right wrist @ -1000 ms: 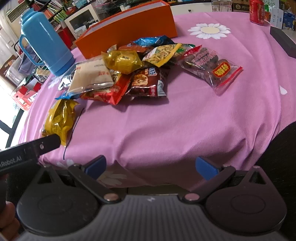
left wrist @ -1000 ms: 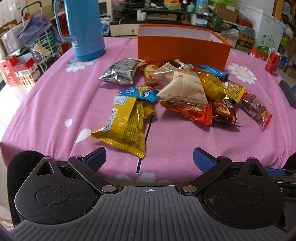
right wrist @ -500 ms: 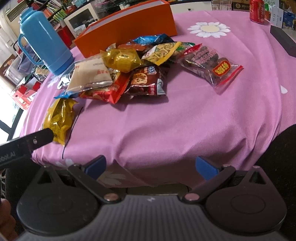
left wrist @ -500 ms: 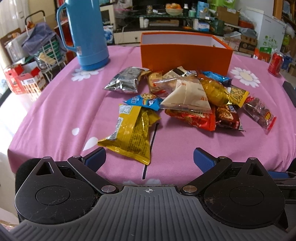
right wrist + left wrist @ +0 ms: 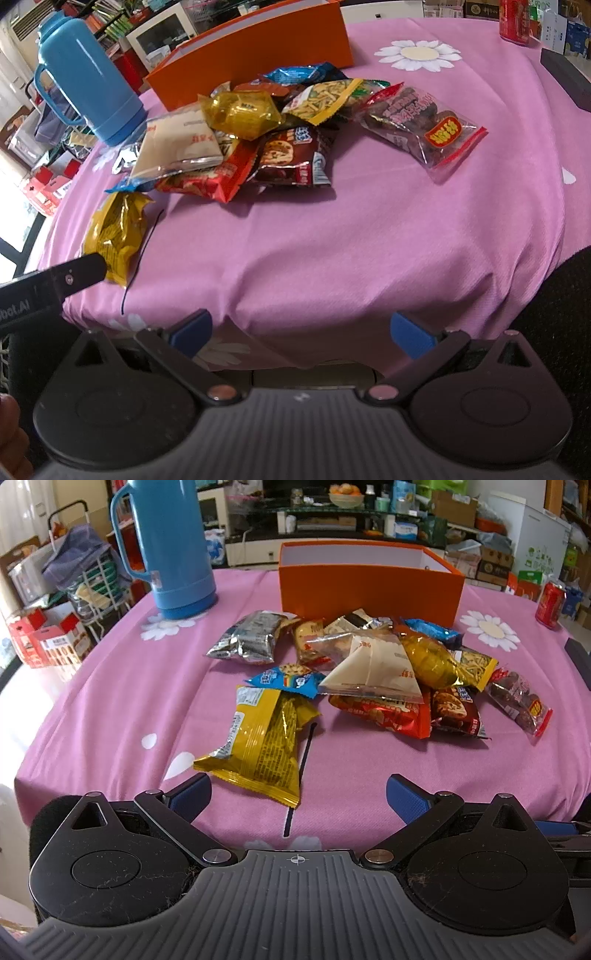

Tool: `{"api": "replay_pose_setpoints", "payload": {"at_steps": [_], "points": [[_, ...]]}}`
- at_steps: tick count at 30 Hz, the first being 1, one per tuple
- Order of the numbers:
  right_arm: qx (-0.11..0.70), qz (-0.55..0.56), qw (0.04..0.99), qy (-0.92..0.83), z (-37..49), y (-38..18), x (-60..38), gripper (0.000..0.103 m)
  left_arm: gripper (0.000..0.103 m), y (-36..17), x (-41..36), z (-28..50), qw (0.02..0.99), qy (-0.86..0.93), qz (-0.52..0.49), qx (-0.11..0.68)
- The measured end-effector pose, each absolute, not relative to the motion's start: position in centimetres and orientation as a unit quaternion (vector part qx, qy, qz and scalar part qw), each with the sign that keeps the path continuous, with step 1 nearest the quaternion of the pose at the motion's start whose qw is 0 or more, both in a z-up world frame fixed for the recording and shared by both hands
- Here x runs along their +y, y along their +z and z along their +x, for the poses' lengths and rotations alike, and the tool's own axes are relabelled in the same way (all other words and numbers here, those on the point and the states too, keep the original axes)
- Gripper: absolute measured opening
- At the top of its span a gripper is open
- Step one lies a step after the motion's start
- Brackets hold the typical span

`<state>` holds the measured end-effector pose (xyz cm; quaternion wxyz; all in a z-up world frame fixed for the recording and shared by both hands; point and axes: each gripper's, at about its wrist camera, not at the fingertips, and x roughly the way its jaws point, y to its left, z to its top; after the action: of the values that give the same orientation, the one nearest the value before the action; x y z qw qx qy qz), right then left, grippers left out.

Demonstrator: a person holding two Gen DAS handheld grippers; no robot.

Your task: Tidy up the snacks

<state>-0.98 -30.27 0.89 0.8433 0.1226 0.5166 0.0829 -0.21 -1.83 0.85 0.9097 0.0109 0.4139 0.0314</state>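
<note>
Holding both grippers low at the near table edge: my left gripper [image 5: 298,797] with its blue pads spread wide and nothing between them; my right gripper [image 5: 301,334] likewise spread and empty.

Nearest item: yellow snack bag [image 5: 258,744], lying flat on the pink tablecloth [image 5: 122,701], just ahead of my left gripper; I cannot tell if they touch.

Next: main snack pile, mid-table, packets overlapping.
- red packet [image 5: 384,714], under a beige triangular packet [image 5: 373,670]
- brown cookie packet [image 5: 456,710], beside the red one
- small blue packet [image 5: 284,679], touching the yellow bag's far end
- gold wrapped packet [image 5: 430,661]
- silver packet [image 5: 247,638], at the pile's left
- clear bag of dark sweets [image 5: 421,123], slightly apart on the right

Behind the pile: orange box [image 5: 369,587], open-topped.

Far left: blue thermos jug [image 5: 170,550], upright. Far right: red can [image 5: 550,600], upright.
</note>
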Motion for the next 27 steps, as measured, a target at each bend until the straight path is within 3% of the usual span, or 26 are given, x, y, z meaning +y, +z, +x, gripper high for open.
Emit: {"api": "replay_pose_setpoints", "payload": {"at_steps": [19, 27], "points": [[0.481, 0.025, 0.876, 0.029, 4.1, 0.2, -31.2, 0.102, 0.083, -1.4, 0.3, 2.8, 0.897, 0.03, -0.006, 0.441], [0.456, -0.009, 0.889, 0.035, 3.9, -0.8, -31.0, 0.102, 0.084, -1.6, 3.9, 3.5, 0.905, -0.061, 0.003, 0.421]]}}
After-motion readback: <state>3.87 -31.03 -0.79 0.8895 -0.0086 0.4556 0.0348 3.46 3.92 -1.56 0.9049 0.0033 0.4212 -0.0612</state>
